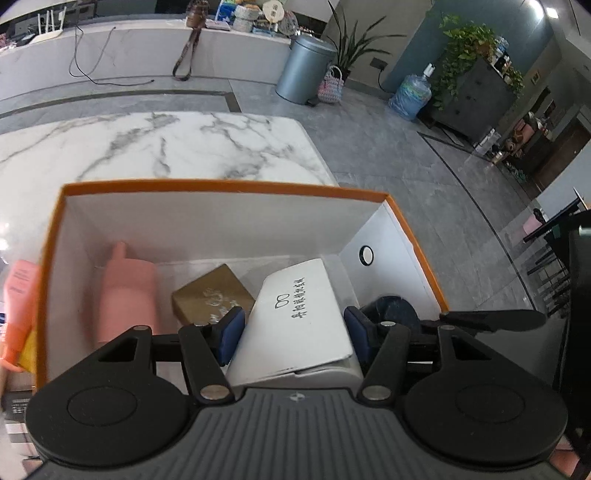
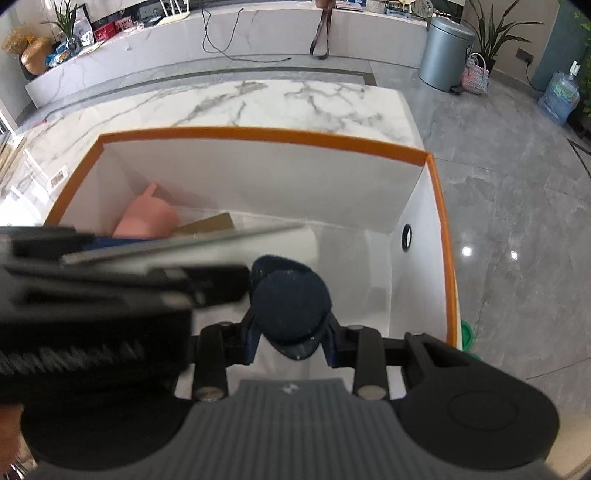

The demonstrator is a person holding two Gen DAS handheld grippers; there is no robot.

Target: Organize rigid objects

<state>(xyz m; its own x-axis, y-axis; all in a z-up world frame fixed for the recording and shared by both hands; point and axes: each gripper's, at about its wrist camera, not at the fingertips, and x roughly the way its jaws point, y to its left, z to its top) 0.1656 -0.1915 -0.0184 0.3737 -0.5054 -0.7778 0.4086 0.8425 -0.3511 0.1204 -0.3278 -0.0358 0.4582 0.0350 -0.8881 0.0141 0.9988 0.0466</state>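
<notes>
Left claw gripping white box, right claw gripping dark case

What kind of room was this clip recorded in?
Probably an office lobby or lounge, not a home kitchen: a long marble counter along the far wall, a grey tiled floor, a water-cooler jug and potted plants. The work happens at a marble table.
</notes>
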